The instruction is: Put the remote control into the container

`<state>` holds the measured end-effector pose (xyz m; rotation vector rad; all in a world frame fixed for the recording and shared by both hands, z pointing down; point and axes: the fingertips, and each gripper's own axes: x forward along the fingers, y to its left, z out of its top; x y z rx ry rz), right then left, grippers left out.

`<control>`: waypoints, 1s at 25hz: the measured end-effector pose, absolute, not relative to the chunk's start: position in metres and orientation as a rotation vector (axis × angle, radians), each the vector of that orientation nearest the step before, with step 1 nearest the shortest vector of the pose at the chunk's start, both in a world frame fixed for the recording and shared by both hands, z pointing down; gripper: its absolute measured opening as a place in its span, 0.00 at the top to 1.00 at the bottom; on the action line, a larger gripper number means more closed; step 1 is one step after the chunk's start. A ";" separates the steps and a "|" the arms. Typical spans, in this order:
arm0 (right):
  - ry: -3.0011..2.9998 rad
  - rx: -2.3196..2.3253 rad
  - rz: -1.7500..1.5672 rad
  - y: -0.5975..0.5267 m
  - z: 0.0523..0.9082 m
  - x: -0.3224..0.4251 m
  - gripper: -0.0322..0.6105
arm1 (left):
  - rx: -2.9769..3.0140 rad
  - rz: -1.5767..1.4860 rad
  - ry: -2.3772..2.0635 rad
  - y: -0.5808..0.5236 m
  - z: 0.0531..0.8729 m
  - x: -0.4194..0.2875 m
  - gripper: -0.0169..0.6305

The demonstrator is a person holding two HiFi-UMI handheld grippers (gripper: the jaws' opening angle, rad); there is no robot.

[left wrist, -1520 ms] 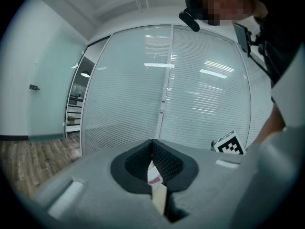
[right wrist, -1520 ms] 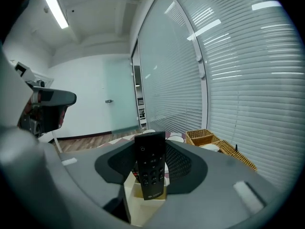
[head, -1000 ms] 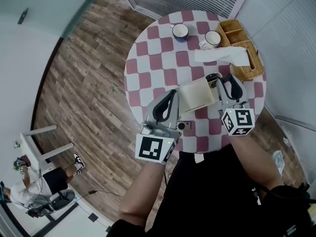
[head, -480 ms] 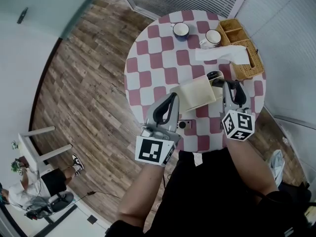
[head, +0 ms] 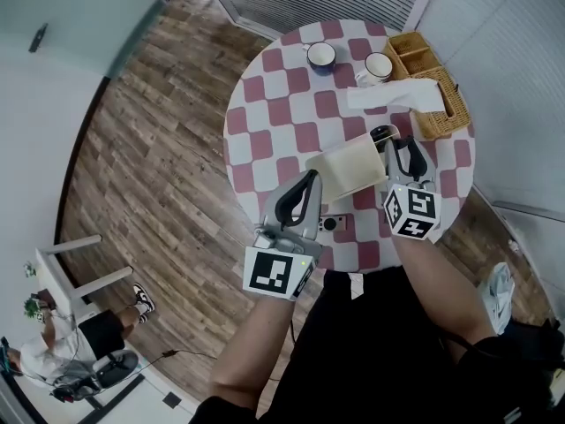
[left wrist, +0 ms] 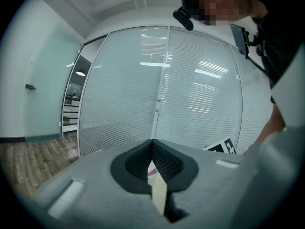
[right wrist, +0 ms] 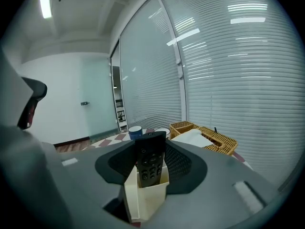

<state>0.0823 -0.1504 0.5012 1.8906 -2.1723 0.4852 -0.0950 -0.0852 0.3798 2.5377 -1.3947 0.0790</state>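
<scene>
Pinching container (head: 349,168) wall with left gripper (head: 311,178), jaws tight together, at near right of checkered table (head: 265,113). Clamping remote control (right wrist: 151,157) in half-closed right gripper (head: 391,145); upright, lower end inside container's right end.

Table (head: 265,87): two cups (head: 320,56) side by side at 12 o'clock, basket (head: 433,87) at 2 o'clock, paper sheet (head: 393,98) lying across its near rim. Container (head: 349,168) near centre, remote control (right wrist: 150,161) standing in it. Small device (head: 334,223) at 6 o'clock, between container and table edge.
</scene>
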 end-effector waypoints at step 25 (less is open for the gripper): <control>-2.256 1.548 0.517 -0.144 0.559 0.060 0.36 | 2.439 0.146 -1.436 -0.093 0.418 -0.103 0.97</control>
